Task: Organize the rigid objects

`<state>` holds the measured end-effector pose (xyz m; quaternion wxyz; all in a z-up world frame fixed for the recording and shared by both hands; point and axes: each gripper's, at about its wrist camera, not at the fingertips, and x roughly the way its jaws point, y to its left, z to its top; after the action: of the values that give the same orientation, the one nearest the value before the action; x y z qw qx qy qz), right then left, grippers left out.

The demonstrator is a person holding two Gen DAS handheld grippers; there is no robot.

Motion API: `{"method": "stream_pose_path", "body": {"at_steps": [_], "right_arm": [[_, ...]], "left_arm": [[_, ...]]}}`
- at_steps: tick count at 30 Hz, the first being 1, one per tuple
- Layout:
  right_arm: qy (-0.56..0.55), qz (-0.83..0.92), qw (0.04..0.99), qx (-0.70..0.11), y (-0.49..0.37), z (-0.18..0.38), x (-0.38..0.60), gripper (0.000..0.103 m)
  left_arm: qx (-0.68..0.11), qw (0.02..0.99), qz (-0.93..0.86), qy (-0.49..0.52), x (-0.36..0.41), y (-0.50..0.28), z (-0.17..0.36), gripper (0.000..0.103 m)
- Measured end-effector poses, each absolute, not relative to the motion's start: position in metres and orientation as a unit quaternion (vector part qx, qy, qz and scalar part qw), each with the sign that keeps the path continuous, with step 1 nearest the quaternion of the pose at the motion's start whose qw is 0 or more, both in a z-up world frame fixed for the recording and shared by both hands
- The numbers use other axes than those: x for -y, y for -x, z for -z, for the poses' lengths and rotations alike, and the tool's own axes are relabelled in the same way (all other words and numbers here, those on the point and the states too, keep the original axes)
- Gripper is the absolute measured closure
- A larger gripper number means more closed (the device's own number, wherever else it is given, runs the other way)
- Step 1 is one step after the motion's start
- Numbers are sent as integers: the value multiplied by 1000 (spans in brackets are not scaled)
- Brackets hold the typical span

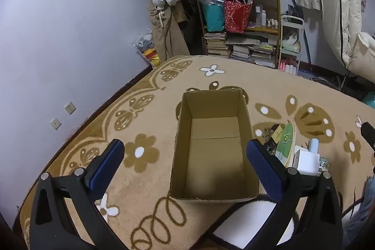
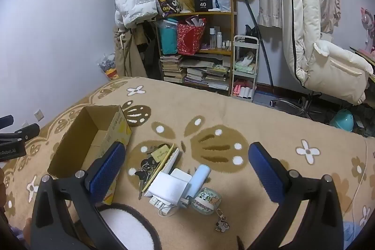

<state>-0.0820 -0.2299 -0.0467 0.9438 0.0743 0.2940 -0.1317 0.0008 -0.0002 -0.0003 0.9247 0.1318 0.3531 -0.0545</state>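
Fingers (image 1: 110, 163) of two grippers spread; one cardboard box (image 1: 211, 144).

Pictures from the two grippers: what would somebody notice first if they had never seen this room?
Probably the empty cardboard box, open at the top, sitting on the tan flowery blanket. Next, the little heap of things beside it: keys, a white charger, a pale blue tube and a round cartoon case. Both the left gripper and the right gripper are wide open, holding nothing.
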Motion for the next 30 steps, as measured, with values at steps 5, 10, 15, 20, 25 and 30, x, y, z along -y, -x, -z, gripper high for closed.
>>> {"method": "stream_pose_path", "body": {"at_steps": [5,10,15,20,25,30], "right_arm": [[-72,132,944,-293,82,48,229,0],[-70,134,943,-295,81,49,229,0],[-69,134,943,-298,80,48,226,0],[-67,135,942,-299,78,47,223,0],[-65,136,942,-301,77,54,223,0],[-64,136,942,-301,77,53,223,0]], "left_arm": [[-349,929,51,-115,-6,-3,-5,0],[-342,931,42,-118,0,3,-2,0],[-347,928,41,-128,-3,-3,2,0],[-347,928,38,-130,-3,-2,3,0],[-347,928,39,-129,-2,-2,5,0],[-347,928,38,-130,-3,-2,5,0]]}}
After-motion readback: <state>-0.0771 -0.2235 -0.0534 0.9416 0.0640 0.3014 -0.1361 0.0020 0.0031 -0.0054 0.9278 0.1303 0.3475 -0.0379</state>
